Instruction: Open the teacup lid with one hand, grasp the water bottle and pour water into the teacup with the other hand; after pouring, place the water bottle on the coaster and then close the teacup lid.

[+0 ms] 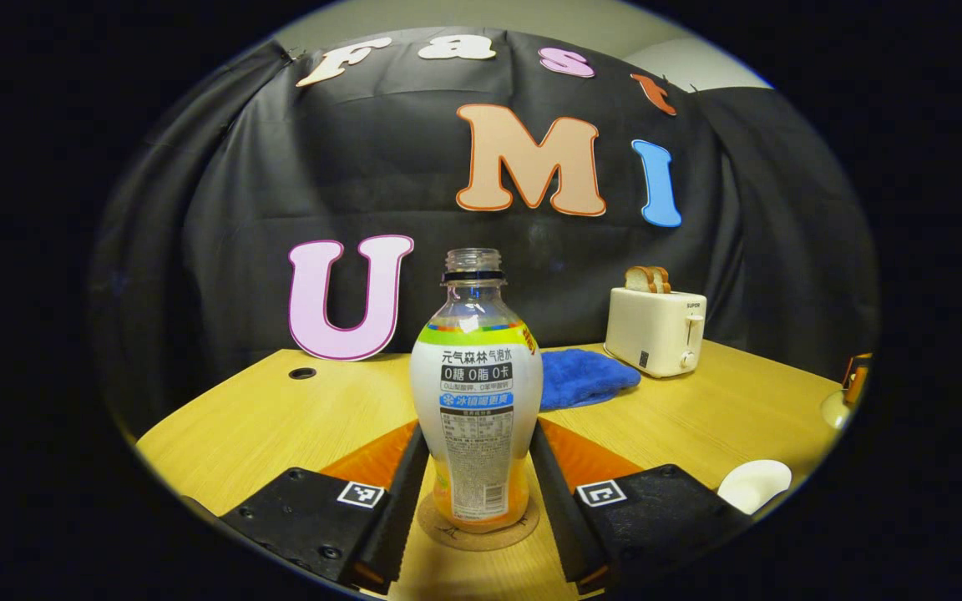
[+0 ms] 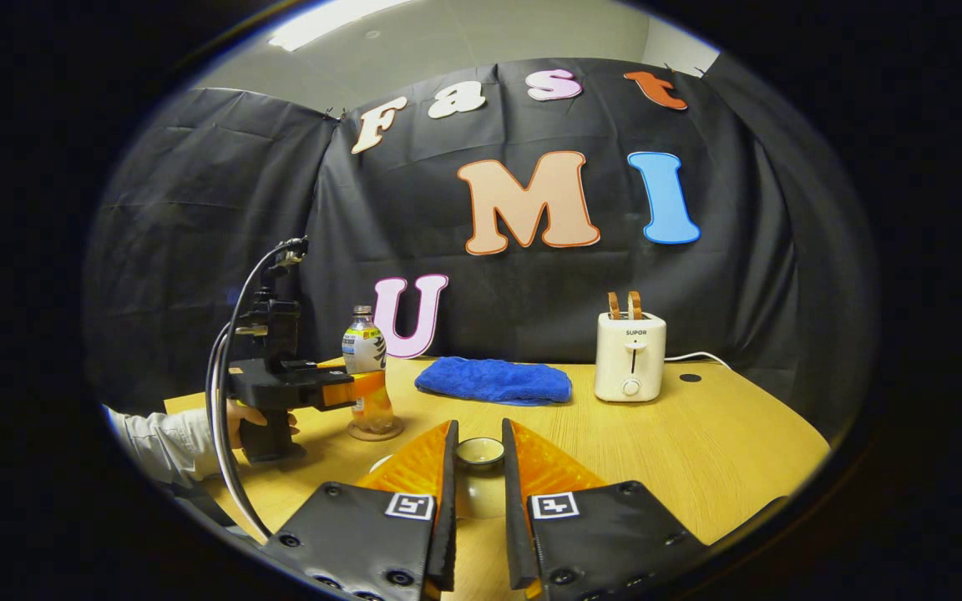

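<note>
Past your left gripper (image 1: pixel 476 501) there's a blue cloth (image 1: pixel 585 377) and a toaster (image 1: pixel 656 330) with bread in it, both farther back and off to its right, nothing crowding the bottle (image 1: pixel 476 392). A white dish-shaped thing (image 1: pixel 753 484) sits near its right finger; can't tell what it is.

The bottle stands upright on the round coaster (image 1: pixel 478 530), cap off, orange liquid low in it. Your left gripper's fingers sit on both sides of it, right against the label, so it looks clamped on the bottle.

From the right gripper view you see that gripper (image 2: pixel 339 388) side-on, with your hand (image 2: pixel 240 417) and sleeve behind it. Your right gripper (image 2: pixel 478 492) has the teacup (image 2: pixel 479 472) between its fingers, mouth open at the top, fingers close on either side; can't tell if they're actually pressing. The table (image 2: pixel 698 451) beyond is bare wood.
</note>
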`<control>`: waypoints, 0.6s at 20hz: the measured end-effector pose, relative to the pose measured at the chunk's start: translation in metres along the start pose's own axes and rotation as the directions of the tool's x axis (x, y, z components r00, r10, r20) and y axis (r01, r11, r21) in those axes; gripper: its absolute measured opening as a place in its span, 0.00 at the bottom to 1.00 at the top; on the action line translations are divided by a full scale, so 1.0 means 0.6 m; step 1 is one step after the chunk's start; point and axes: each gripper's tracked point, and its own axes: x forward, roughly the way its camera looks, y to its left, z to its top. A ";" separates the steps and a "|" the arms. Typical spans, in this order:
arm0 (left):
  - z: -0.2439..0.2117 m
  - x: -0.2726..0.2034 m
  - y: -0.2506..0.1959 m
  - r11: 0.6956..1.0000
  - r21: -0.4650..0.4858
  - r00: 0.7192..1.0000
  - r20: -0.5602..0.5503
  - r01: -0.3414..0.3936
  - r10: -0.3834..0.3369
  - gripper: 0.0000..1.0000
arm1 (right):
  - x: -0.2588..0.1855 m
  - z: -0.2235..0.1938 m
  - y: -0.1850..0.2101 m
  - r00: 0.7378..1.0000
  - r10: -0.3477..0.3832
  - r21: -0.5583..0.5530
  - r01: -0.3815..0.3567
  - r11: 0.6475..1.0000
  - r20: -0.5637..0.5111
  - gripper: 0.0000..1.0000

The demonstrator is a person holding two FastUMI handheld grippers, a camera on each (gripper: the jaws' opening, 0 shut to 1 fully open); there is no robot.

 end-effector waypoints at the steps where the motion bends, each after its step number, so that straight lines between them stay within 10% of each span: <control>1: -0.001 -0.002 -0.002 1.000 -0.008 1.000 0.001 0.004 -0.004 0.69 | 0.001 0.000 0.002 1.000 0.002 -0.001 -0.002 1.000 0.000 0.28; 12: -0.005 -0.022 0.002 1.000 -0.005 1.000 -0.009 -0.022 0.022 0.91 | 0.007 -0.010 0.016 1.000 0.018 0.011 -0.018 1.000 -0.010 0.28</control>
